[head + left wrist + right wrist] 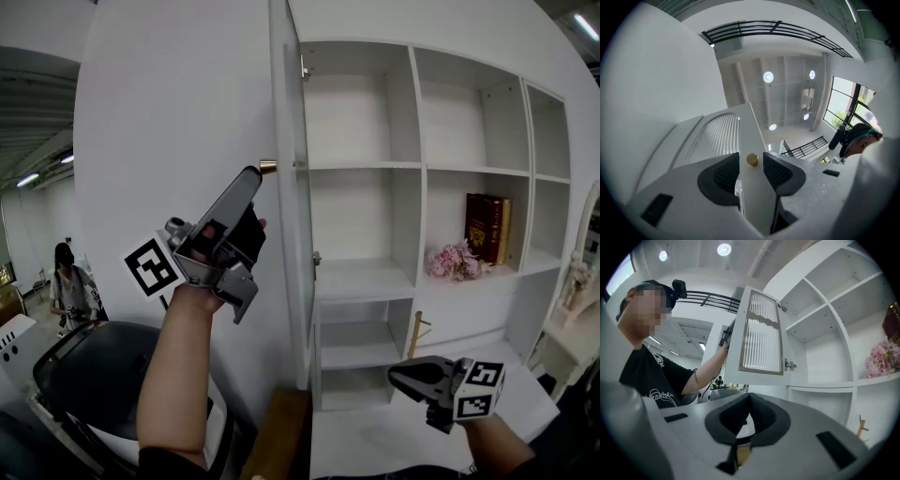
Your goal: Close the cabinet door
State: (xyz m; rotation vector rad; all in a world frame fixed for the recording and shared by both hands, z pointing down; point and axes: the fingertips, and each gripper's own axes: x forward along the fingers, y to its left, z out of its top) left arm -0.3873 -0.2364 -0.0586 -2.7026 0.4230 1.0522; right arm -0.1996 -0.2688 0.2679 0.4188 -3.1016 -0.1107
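Two hand-held grippers are in view. The right gripper (398, 375) is nearest and low, in front of the cabinet's bottom shelves. Its jaws are closed, with the pads meeting at the tips and nothing between them. The left gripper (251, 178) is raised on an outstretched arm and tilted upward at the free edge of the cabinet door (292, 206). Its jaws are wide apart with the small brass knob (752, 160) between the pads. A gap shows on each side of the knob, so there is no grip. The door stands open, swung out from the cabinet and seen nearly edge-on in the head view. Its ribbed glass panel shows in the right gripper view. Beyond it is the white cabinet (405, 141) with open shelves. A dark red book (487, 228) stands upright on a right-hand shelf, with pink flowers (455, 261) just beside it. A person (70, 291) stands in the background at far left.
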